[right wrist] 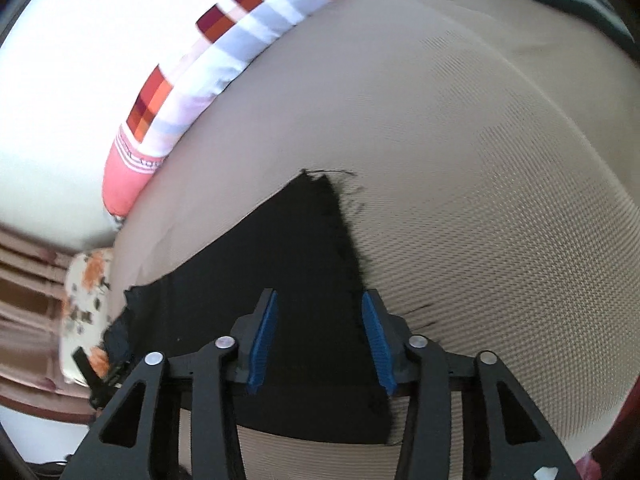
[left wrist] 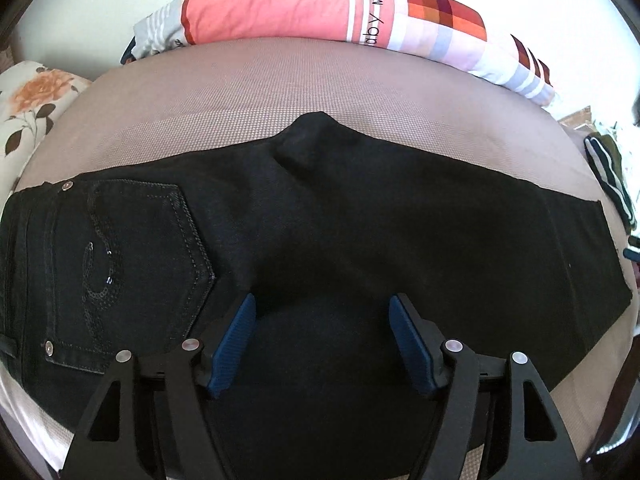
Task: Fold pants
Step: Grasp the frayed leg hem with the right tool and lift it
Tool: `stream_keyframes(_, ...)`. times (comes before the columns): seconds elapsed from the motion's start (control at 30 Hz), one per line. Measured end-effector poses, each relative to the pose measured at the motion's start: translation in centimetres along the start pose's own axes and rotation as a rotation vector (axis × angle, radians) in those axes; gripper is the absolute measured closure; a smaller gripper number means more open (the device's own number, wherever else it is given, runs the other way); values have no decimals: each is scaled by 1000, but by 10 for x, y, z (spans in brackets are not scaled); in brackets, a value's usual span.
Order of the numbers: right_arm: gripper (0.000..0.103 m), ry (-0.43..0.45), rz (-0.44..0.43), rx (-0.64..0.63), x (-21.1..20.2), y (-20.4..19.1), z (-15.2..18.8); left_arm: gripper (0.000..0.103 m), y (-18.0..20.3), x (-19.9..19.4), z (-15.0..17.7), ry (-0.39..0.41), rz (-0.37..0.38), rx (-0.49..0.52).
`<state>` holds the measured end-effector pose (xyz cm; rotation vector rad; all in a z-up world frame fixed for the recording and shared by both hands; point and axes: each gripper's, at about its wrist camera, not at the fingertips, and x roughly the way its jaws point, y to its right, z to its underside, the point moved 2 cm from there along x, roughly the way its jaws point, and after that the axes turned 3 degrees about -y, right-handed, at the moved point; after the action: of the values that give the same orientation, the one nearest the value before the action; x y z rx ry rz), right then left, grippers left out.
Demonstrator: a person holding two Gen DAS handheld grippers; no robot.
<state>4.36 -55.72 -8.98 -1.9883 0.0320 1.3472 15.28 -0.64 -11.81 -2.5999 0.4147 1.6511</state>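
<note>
1. Mattress (left wrist: 240, 92), covered in a beige woven mat, fills both views and serves as the flat folding surface. A pink and checked quilt (left wrist: 280, 8) lies along its far edge and a floral pillow (left wrist: 32, 100) sits at the left end, both apart from the work area.

2. Black pants (left wrist: 360, 220) lie stretched sideways across the mat, already doubled leg on leg by the look of it, with the waistband to the left and the hems to the right. That layout suits a next fold bringing hem toward waist.

3. Back pocket (left wrist: 132, 264), stitched and sequinned, faces up near the waistband, so the seat side is on top.

4. Left gripper (left wrist: 322, 340) hovers over the thigh area, fingers spread wide, holding nothing; probably placed to pin or pinch the middle.

5. Right gripper (right wrist: 320, 340) is likewise released, poised over the frayed hem edge (right wrist: 348, 240), which runs just inside its right finger; it seems lined up to take the hem.
</note>
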Motion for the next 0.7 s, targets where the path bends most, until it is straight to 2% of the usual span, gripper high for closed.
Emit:
stream_keyframes(0.23,77,-48,-44,-29,16,17,-9,32,3,3,0,-2,-29,9)
stream_keyframes(0.33,81,-62,-76,-67,22,17,-13,31,5,5,-1,-4,-40,7)
stream_keyframes(0.4,88,-76,-106,-86,30,15,-17,30,7,6,-1,-4,-49,9)
stream_keyframes(0.53,93,-82,-144,-100,41,10,-23,28,8,7,-1,-1,-63,7)
stream_keyframes(0.63,96,-67,-138,-100,46,5,-25,27,9,7,0,5,-66,6)
stream_keyframes(0.7,96,-47,-99,-97,45,0,-21,27,9,8,0,9,-69,7)
